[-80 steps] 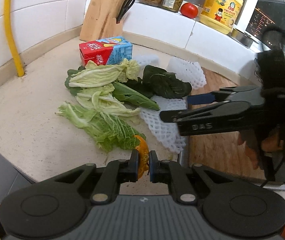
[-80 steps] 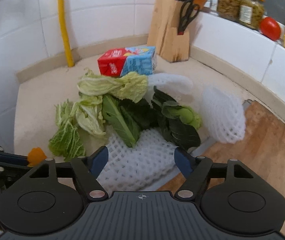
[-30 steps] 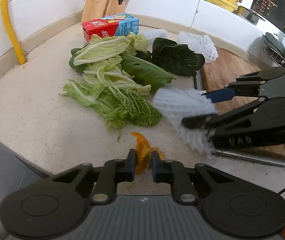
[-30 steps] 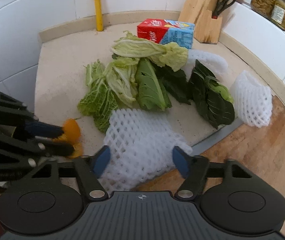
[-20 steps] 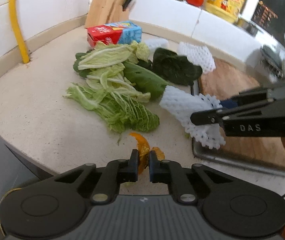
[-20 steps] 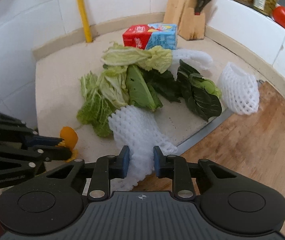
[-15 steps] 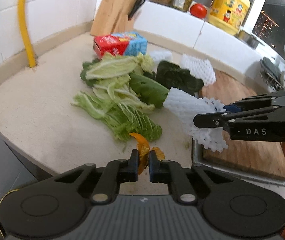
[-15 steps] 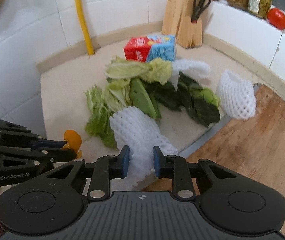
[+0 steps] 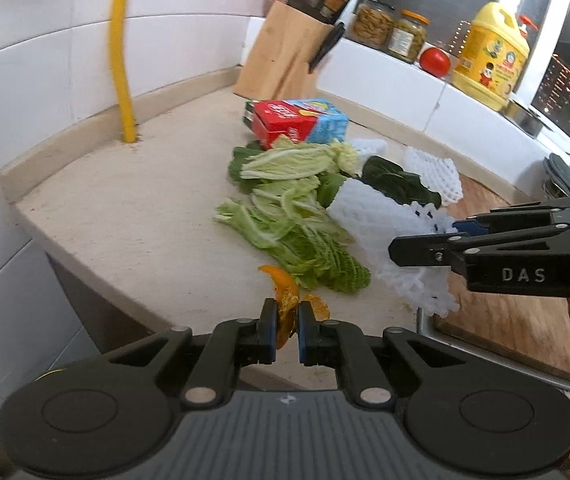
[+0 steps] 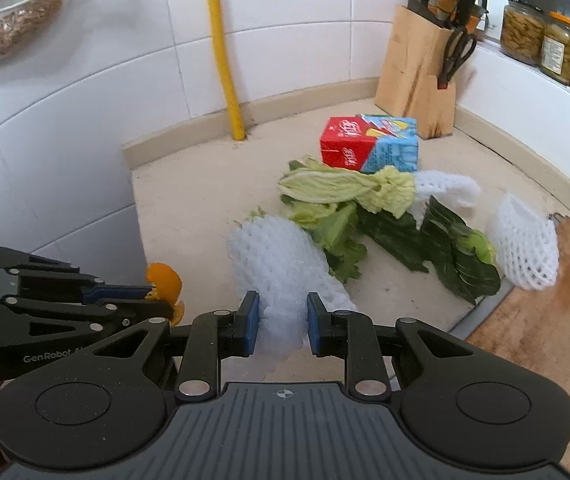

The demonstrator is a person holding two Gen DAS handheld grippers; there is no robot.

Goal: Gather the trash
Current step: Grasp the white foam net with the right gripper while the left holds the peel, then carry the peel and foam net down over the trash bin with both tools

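My left fingers [image 9: 283, 325] are pinched tight on a curl of orange peel [image 9: 285, 300], which sticks up between the pads, clear of the bench [image 9: 125, 216]. My right fingers [image 10: 279, 322] are clamped on the near end of a white foam net sleeve [image 10: 281, 264], squeezing it narrow between the blue pads while the rest of it bulges forward above the bench. Both tools tilt downward toward the bench, the left one low at the bench's near edge, the right one reaching in from the side over a wooden cutting board [image 9: 505, 320]. Just beyond the held sleeve lie cabbage leaves [image 9: 297, 232] and dark green leaves [image 10: 457, 256], heaped together in the middle of the bench. Another foam net sleeve [image 10: 525, 240] sits at the edge of the board, and a third [image 10: 445, 188] pokes out from behind the leaves. Farther back a red and blue carton [image 10: 369, 144] lies on its side, near a wooden knife block [image 10: 417, 76] against the tiled wall.
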